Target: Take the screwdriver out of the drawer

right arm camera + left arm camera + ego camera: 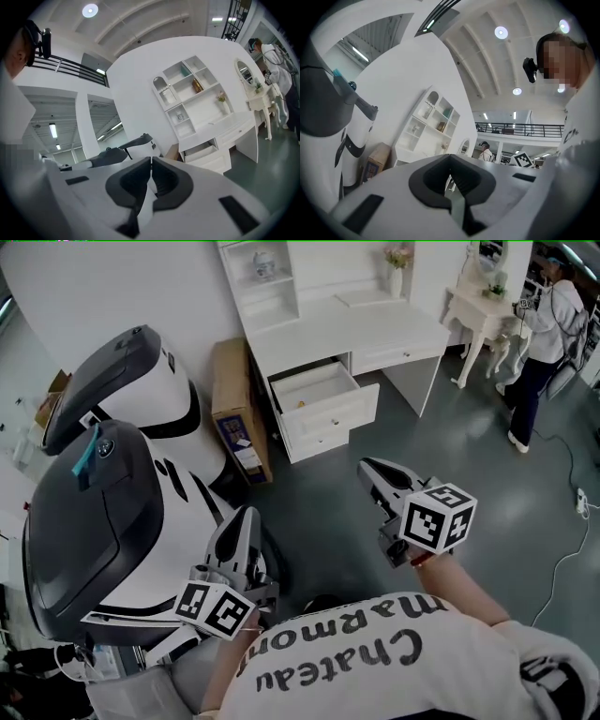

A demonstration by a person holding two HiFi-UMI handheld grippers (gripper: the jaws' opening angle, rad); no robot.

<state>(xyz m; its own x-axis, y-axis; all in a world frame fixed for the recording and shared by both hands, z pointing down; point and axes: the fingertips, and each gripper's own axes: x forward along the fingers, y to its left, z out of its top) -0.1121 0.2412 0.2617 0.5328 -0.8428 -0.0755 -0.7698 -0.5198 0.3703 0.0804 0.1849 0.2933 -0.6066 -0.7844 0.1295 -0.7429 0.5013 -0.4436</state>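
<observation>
Person's shirt [375, 667] at bottom edge of head view. Left gripper [246, 515] low on left, jaws pressed together, nothing between them, just beside grey-and-white machine [103, 512]. Right gripper [367, 467] slightly further out on right, jaws also pressed together, empty, pointing toward desk. Both well apart from drawer, grey floor [328, 507] between. Cardboard box [239, 413] stands beside white desk [347, 329]. Drawer [333, 416] pulled open; small yellow object [302, 404] inside, too small to confirm as screwdriver. Second person [544, 334] stands far right near small white table [478, 310].
</observation>
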